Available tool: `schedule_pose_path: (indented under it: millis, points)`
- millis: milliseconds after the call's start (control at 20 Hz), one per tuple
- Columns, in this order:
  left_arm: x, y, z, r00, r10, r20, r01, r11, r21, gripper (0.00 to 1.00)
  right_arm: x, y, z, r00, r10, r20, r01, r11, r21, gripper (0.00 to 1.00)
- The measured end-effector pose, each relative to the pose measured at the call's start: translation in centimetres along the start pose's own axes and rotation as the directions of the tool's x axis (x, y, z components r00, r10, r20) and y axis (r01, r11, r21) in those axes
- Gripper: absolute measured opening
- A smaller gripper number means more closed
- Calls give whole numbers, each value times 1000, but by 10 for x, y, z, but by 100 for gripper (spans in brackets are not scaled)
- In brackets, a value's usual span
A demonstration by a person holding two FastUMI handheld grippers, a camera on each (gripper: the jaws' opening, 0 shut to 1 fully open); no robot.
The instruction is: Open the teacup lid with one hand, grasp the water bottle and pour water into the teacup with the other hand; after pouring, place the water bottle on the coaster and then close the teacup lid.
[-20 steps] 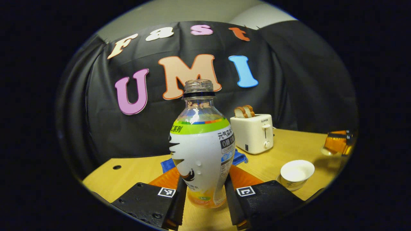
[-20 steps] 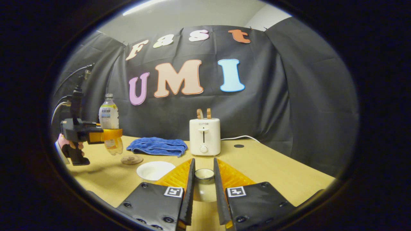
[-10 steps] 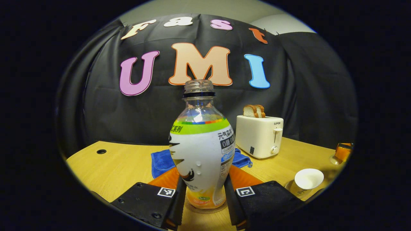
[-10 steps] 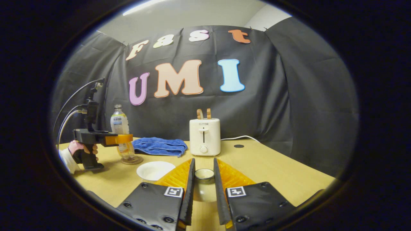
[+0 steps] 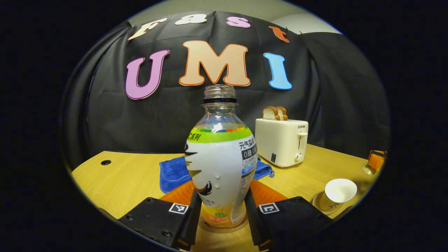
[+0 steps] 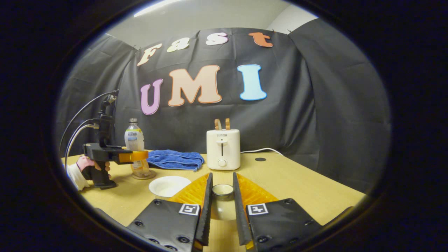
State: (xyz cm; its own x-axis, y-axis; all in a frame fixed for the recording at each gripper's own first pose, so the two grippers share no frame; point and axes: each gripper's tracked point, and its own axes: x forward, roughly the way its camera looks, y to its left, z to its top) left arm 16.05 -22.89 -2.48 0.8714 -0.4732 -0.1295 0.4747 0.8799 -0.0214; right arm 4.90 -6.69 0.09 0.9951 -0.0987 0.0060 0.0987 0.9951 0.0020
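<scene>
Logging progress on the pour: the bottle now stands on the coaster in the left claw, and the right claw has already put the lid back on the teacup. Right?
Not quite. The bottle does stand on the coaster within the left claw, but the lid is between the fingers of the right claw, and the teacup sits uncovered, as the right gripper view shows.

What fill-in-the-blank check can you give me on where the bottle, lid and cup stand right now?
1. The water bottle, held by the left gripper, stands on the ____.
2. The right gripper is shut on the teacup's ____.
3. The open teacup stands between the bottle and the ____ gripper.
4. The blue towel lies beside the ____.

Missing words: coaster; lid; right; toaster
</scene>
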Motion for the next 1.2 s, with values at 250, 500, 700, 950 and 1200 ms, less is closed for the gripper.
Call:
schedule_pose_path:
  millis: [250, 500, 700, 950, 1200]
  points:
    - [2, -2, -4, 1000, -11, -21, 11, 1000, 7, 66, 0, 0, 0, 1000, 0, 0, 0, 1000, 0, 36]
    - [-2, -4, -4, 1000, -23, -1, 23, 1000, 9, 87, 0, 0, 0, 1000, 0, 0, 0, 1000, -1, 36]
    - [-14, -5, -3, 1000, -24, 18, 23, 999, 22, 90, 0, 0, 0, 1000, 1, -2, -1, 1000, -1, 36]
    - [-35, 0, 3, 997, -5, 71, 4, 1000, 20, 90, 5, 10, -1, 1000, 31, -4, -31, 1000, 0, 36]
    - [-57, 2, 5, 993, 8, 120, -11, 1000, 21, 90, 19, 36, -2, 996, 87, -5, -87, 996, 1, 36]
